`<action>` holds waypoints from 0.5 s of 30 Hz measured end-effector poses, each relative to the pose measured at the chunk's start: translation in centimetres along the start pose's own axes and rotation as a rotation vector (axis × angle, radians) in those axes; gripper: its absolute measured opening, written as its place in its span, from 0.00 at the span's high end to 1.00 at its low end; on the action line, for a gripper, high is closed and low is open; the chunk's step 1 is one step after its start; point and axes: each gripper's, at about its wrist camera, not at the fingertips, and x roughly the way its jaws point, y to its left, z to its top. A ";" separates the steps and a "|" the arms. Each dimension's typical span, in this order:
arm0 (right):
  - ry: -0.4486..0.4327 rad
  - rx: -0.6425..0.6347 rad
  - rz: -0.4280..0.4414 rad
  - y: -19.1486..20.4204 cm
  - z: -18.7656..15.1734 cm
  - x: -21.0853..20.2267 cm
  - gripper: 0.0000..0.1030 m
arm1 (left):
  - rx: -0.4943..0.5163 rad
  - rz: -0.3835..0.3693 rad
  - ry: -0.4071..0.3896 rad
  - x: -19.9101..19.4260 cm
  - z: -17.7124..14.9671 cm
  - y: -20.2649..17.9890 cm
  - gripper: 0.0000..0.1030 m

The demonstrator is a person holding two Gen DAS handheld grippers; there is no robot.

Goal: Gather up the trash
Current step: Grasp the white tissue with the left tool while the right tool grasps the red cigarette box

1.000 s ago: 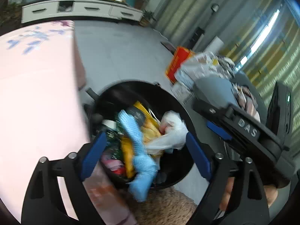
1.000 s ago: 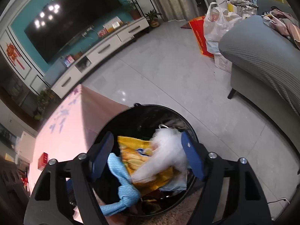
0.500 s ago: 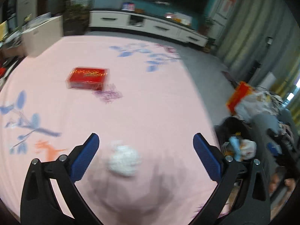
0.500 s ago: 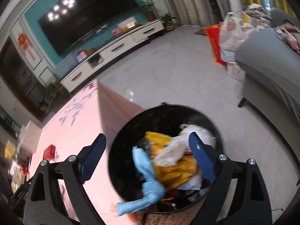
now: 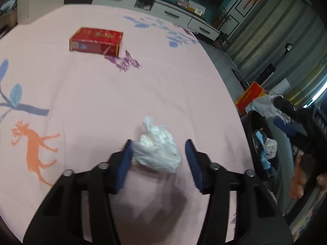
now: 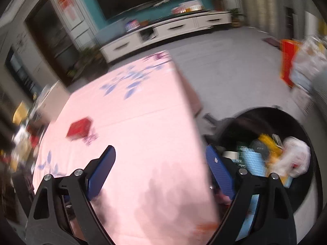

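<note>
A crumpled white tissue (image 5: 157, 149) lies on the pink tablecloth (image 5: 102, 94). My left gripper (image 5: 157, 159) is open around it, the left pad touching it and the right pad a little apart. A black trash bin (image 6: 290, 143) stands on the floor at the table's right edge, holding a blue cloth, a yellow packet and a white bag; it also shows in the left wrist view (image 5: 259, 143). My right gripper (image 6: 161, 167) is open and empty above the table's right edge, beside the bin.
A red box (image 5: 96, 41) lies farther back on the table, and shows in the right wrist view (image 6: 79, 128). A white TV cabinet (image 6: 167, 30) stands at the far wall. A red bag (image 5: 249, 97) and a sofa are right of the bin.
My left gripper swung from over the bin to the table and closed in around the white tissue. My right gripper moved left from above the bin to the table's edge.
</note>
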 end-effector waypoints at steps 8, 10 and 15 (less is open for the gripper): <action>0.177 -0.284 0.018 11.2 3.3 7.9 0.14 | -0.111 -0.039 -0.077 -3.6 1.8 3.7 0.73; 0.191 -0.389 -0.018 14.7 4.3 10.1 0.14 | -0.155 0.019 -0.143 -5.7 2.4 5.7 0.73; 0.278 -0.504 -0.008 20.4 6.1 15.4 0.14 | -0.239 0.199 -0.264 -9.6 3.3 9.7 0.72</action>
